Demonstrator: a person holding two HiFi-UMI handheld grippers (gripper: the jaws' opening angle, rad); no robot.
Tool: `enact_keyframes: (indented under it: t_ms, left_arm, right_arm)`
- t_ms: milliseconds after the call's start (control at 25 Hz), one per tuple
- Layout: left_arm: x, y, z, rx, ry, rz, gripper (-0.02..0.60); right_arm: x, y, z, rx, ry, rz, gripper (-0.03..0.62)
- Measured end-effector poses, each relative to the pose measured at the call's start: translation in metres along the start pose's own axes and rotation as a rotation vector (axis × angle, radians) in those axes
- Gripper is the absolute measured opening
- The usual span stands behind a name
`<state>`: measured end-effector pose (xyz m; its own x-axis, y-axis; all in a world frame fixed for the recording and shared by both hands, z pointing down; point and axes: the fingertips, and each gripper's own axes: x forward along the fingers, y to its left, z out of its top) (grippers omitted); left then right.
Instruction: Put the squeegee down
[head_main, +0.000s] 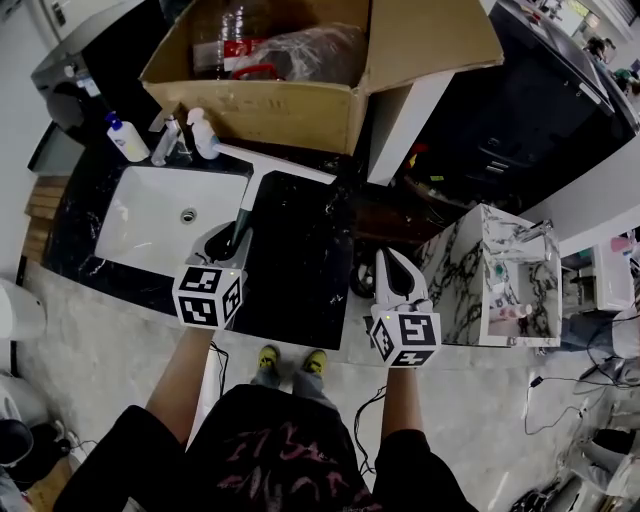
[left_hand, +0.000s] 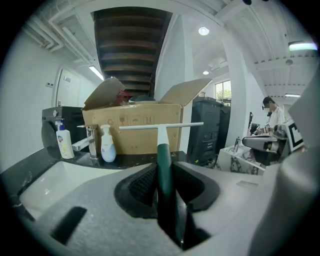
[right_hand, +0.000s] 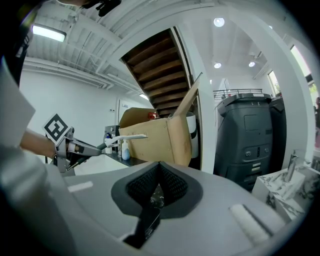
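sink (head_main: 150, 215): ahead-left of left gripper (head_main: 232, 236)
box (head_main: 290, 105): beyond both grippers, behind sink
squeegee (head_main: 262, 178): in left gripper's jaws
cabinet (head_main: 478, 275): right of right gripper (head_main: 393, 262)

the squeegee (head_main: 249, 192), dark green handle and long white blade, is clamped by its handle in the left gripper (head_main: 228, 240).

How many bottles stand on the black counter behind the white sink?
2. The blue-capped bottle stands left of the faucet; the white bottle stands right of it. The cardboard box may hide others behind it.
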<state>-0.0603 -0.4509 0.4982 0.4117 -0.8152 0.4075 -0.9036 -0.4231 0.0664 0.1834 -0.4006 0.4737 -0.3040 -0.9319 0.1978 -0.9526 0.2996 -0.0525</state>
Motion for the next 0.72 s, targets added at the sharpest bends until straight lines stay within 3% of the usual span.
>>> enact_keyframes:
  t_ms: [720]
  left_arm:
    - [0.025, -0.012, -0.059, -0.002, 0.194, -0.01, 0.104]
  right_arm:
    - [0.01, 0.007, -0.048, 0.044, 0.095, 0.042, 0.011]
